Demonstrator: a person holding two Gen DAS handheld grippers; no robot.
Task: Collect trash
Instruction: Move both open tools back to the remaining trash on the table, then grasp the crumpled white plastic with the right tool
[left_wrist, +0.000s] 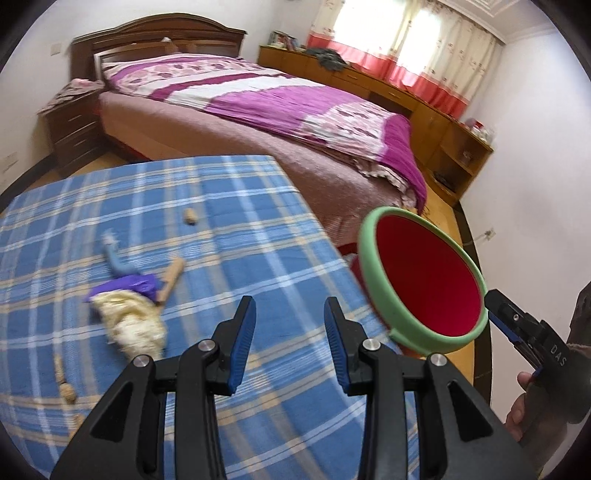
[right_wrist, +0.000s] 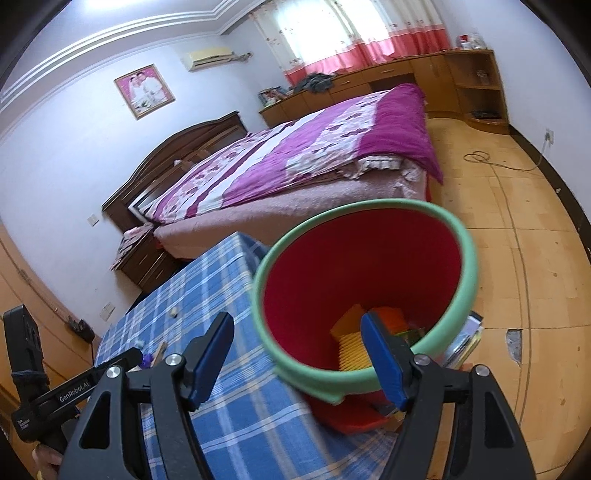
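Left hand-held gripper (left_wrist: 290, 314) hangs over the desk (left_wrist: 221, 229) with its blue pads part-way spread and nothing between them. Desk carries a blue plaid cloth.

Trash on the cloth, left of that gripper: a pale yellow crumpled wad (left_wrist: 131, 326) touching a purple wrapper (left_wrist: 135, 286), a tan stick (left_wrist: 171, 278) lying tilted just beside them, a light-blue scrap (left_wrist: 112, 254) above, and a small tan cork-like bit (left_wrist: 191, 215) further out, apart from the rest. Two more tan bits near the left desk edge, too blurred to identify.

Right hand-held gripper (right_wrist: 299, 354) is spread wide. The rim of the red bin (right_wrist: 354, 273) with its green lip sits between the pads; right pad is inside the bin, left pad outside, neither visibly pressing. The bin is tilted toward the desk edge, just beside it. A yellow ribbed item (right_wrist: 354, 347) lies at the bottom.

Bed (left_wrist: 280, 107) with a purple quilt behind.
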